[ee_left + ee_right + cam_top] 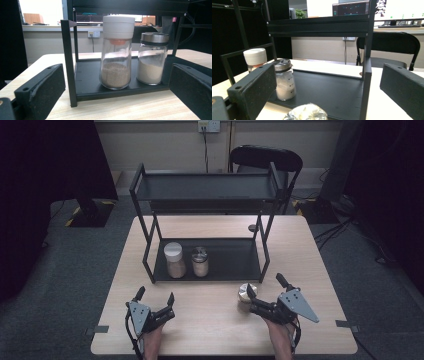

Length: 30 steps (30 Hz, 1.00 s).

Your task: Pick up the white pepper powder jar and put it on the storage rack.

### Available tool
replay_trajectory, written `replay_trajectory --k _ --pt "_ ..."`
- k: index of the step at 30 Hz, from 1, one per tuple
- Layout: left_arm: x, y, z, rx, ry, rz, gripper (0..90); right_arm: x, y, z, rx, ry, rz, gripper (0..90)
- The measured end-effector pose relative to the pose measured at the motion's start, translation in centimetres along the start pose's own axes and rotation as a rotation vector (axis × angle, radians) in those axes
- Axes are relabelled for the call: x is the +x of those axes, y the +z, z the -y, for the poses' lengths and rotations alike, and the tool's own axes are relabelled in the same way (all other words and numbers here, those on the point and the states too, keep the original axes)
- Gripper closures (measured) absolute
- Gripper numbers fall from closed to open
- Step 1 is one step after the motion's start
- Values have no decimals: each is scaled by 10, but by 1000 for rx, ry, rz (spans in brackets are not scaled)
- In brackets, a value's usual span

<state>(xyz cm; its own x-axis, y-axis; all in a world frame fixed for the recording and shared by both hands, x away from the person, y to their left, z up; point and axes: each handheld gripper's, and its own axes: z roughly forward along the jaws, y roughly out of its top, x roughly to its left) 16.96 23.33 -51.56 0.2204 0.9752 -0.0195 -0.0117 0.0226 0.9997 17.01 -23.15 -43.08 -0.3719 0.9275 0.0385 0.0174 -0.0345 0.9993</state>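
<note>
A black two-tier rack (150,245) stands on the wooden table (310,270). On its lower shelf (87,75) are two jars side by side: a white-lidded jar (174,260) (116,52) (255,58) of brown powder and a metal-lidded jar (200,261) (152,58) (284,80) of pale powder. A third jar with a shiny lid (244,295) (305,113) stands on the table in front of the rack. My right gripper (265,284) (327,85) is open, with that lid low between its jaws. My left gripper (156,295) (116,100) is open and holds nothing; it faces the two shelved jars.
The rack's top shelf (205,187) is bare. The right half of the lower shelf (332,92) is free. A small dark disc (252,227) lies on the table by the rack's right rear post. A black chair (267,157) stands behind the table.
</note>
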Motion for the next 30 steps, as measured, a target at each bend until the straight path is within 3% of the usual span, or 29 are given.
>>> replay_trajectory --k 7,15,26,30 --pt "0 0 0 0 -1 -1 1 5 -4 10 -3 -19 46 0" --pt "0 0 0 0 1 0 1 4 -7 26 18 2 73 0" --pt "0 0 0 0 1 1 1 5 -7 46 18 12 95 0" --pt "0 0 0 0 1 1 2 3 -9 55 -9 25 92 0"
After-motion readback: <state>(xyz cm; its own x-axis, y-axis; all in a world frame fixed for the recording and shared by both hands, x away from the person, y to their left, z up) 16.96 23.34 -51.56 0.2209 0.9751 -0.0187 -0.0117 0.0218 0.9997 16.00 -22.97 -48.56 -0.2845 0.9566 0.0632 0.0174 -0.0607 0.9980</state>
